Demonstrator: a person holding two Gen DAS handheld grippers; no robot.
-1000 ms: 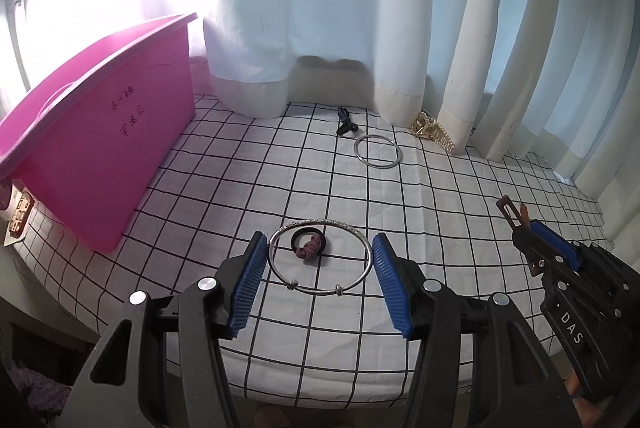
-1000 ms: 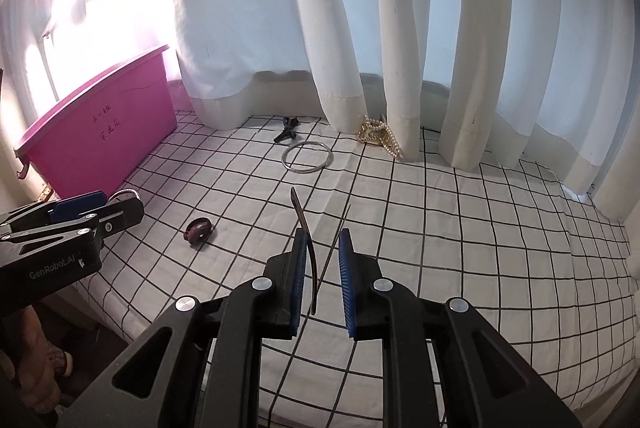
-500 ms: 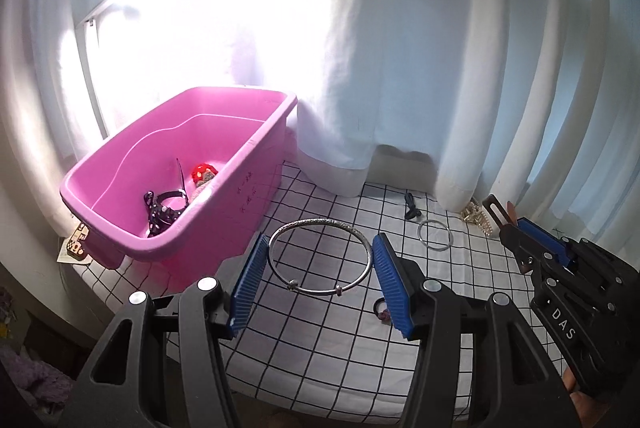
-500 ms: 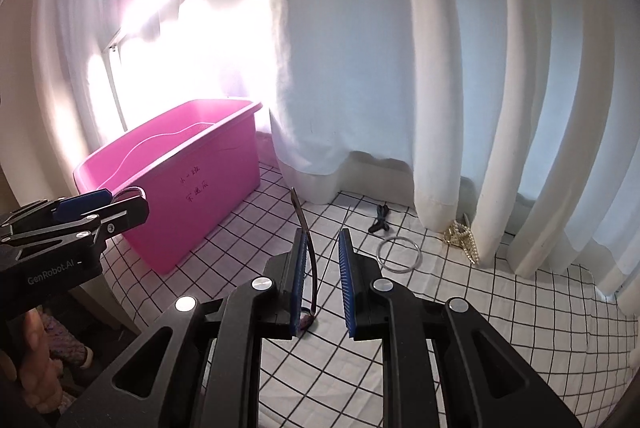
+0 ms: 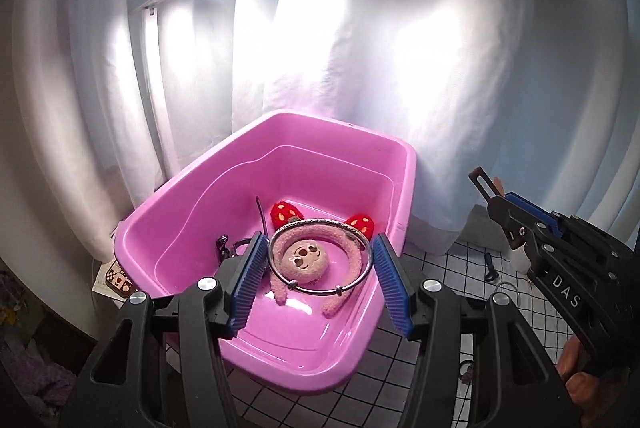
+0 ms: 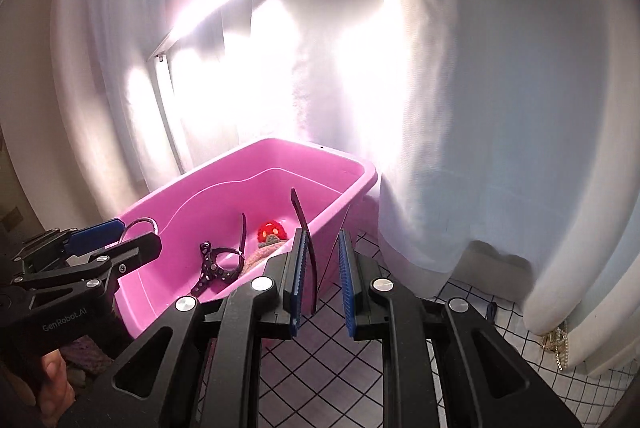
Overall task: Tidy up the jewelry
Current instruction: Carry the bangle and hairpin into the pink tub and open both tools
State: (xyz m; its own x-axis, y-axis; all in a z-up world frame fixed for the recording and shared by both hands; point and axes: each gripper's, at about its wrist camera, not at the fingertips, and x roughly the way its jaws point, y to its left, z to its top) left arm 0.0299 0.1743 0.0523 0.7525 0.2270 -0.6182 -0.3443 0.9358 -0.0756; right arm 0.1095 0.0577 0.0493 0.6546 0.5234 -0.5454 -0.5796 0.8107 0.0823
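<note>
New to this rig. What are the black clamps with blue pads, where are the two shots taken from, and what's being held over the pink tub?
No robot here: a person holds a hand-operated two-finger gripper in each hand, and each has a fisheye camera looking along its fingers. One picture is the left gripper's view, the other the right's; each also catches the other gripper at its edge.

The left gripper holds a silver bangle across its blue pads, above the pink tub. The right gripper is shut on a thin dark strap.

In the tub lie a plush headband with red strawberries and a black buckled piece. The tub sits on a checked cloth; a ring and a gold chain lie on the cloth.
</note>
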